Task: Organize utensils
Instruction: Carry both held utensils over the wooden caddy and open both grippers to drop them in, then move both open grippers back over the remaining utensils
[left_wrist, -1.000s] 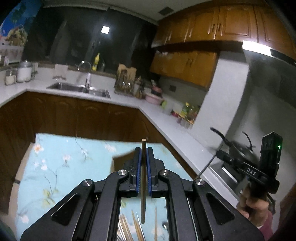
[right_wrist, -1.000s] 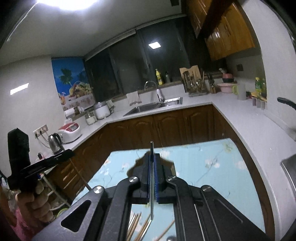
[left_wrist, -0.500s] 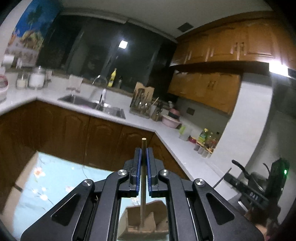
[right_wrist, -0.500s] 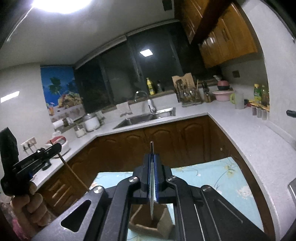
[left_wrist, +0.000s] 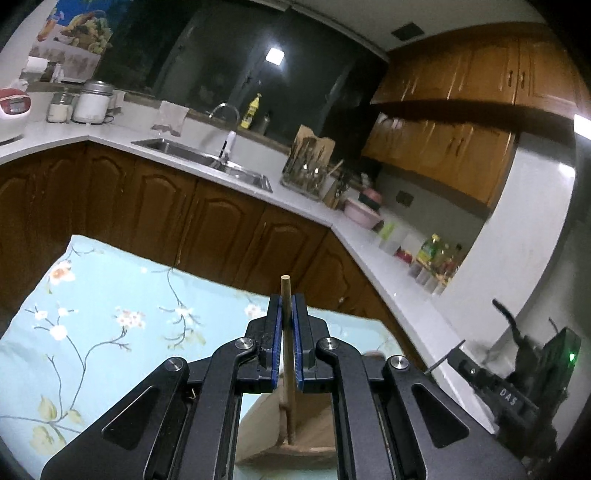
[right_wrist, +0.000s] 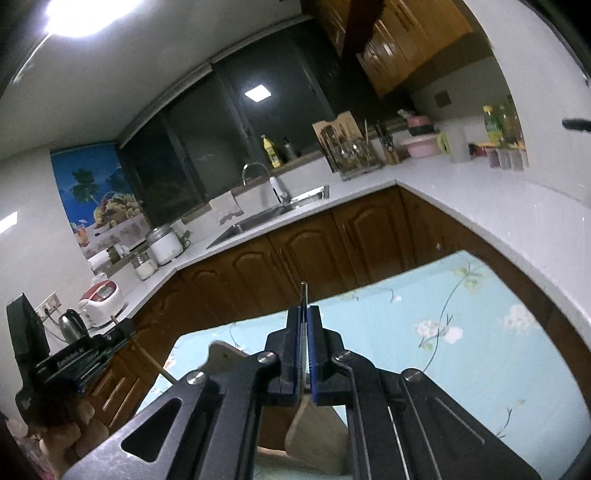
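My left gripper (left_wrist: 286, 306) is shut on a wooden chopstick (left_wrist: 285, 295) that stands upright between the blue pads; its lower end reaches down into a wooden utensil holder (left_wrist: 295, 428) below the jaws. My right gripper (right_wrist: 304, 314) is shut on a thin metal chopstick (right_wrist: 303, 295), also upright, above the same wooden holder (right_wrist: 317, 435). Each gripper shows in the other's view: the right one at the right edge (left_wrist: 517, 391), the left one at the left edge (right_wrist: 74, 365) with its wooden chopstick (right_wrist: 155, 365).
The holder stands on a table with a light blue floral cloth (left_wrist: 110, 317). Brown cabinets (left_wrist: 221, 229) and a white L-shaped counter (left_wrist: 369, 251) with a sink (left_wrist: 207, 158), a dish rack (left_wrist: 310, 173), jars and bottles lie beyond.
Both grippers have carried their chopsticks from over the loose chopsticks on the cloth to over the wooden holder, and the chopstick ends now dip toward it.
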